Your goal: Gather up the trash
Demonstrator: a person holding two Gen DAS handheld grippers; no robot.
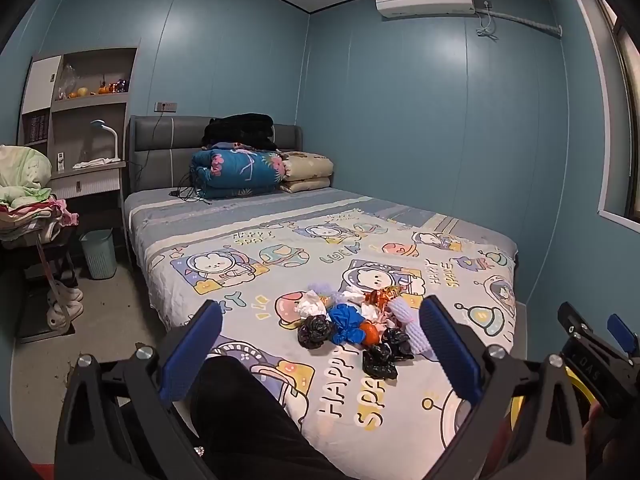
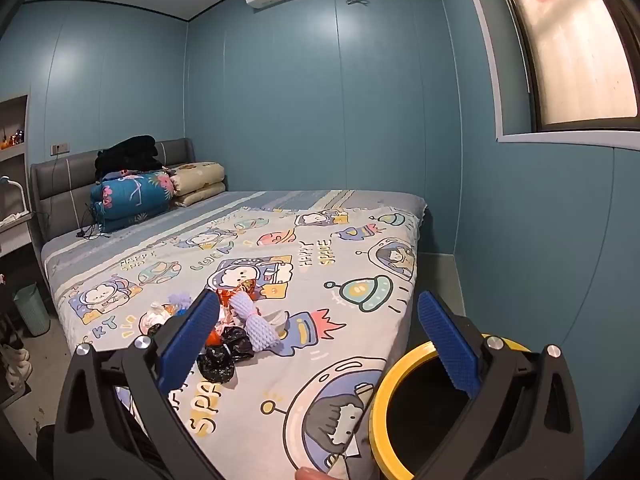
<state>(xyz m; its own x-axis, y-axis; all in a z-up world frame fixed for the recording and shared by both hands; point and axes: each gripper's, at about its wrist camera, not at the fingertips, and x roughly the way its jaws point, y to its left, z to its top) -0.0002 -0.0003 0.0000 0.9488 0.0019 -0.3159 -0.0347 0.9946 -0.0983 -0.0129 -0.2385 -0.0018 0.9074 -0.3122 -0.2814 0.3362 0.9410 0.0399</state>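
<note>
A pile of trash (image 1: 356,326) lies on the cartoon-print bed sheet (image 1: 224,276) near the foot of the bed: crumpled black bags, a blue wrapper, white tissue, an orange scrap, a shiny red wrapper and a lavender foam net (image 2: 256,320). My left gripper (image 1: 320,346) hovers just short of the pile, open and with nothing between its blue pads. My right gripper (image 2: 318,340) is open too, with the trash pile (image 2: 224,336) behind its left finger. A yellow-rimmed bin (image 2: 384,392) with a dark inside stands at the bed's corner under its right finger. In the left wrist view the right gripper (image 1: 596,326) shows at the right edge.
Folded quilts (image 1: 236,176) and dark clothes are stacked at the headboard. A mint wastebasket (image 1: 98,254) stands on the floor left of the bed, near slippers (image 1: 64,304) and a chair piled with laundry (image 1: 24,196). A person's dark-clothed leg (image 1: 240,420) is below me.
</note>
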